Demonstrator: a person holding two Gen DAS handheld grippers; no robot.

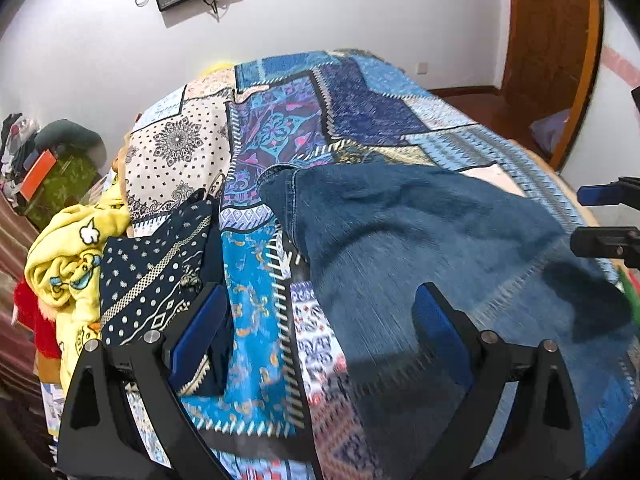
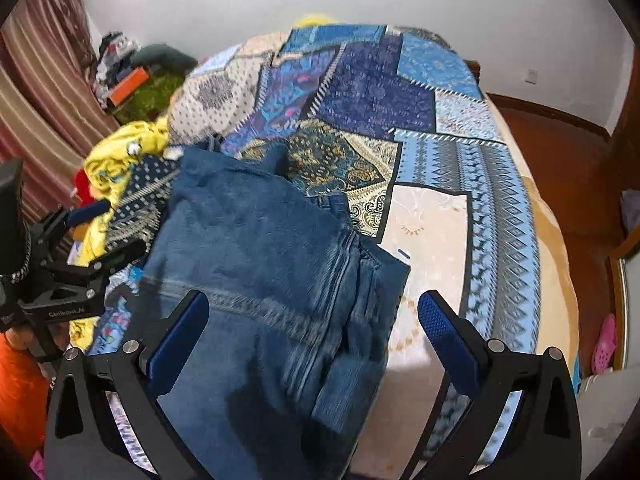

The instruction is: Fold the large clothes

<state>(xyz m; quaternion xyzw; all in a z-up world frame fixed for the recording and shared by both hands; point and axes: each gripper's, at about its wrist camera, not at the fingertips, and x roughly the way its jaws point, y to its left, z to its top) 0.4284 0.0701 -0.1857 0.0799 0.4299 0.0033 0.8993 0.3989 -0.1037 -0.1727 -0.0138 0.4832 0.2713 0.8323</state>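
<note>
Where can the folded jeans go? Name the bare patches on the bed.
Bare quilt lies right of the jeans and beyond them toward the wall. The left edge is crowded with the yellow garment and the dotted navy cloth.

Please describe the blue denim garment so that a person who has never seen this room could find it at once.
A bed with a blue patchwork cover fills the room. The denim garment lies folded on its near part, beside a heap holding a yellow cartoon-print cloth and a navy dotted cloth. It alone is plain blue with pale stitched seams, no print.
</note>
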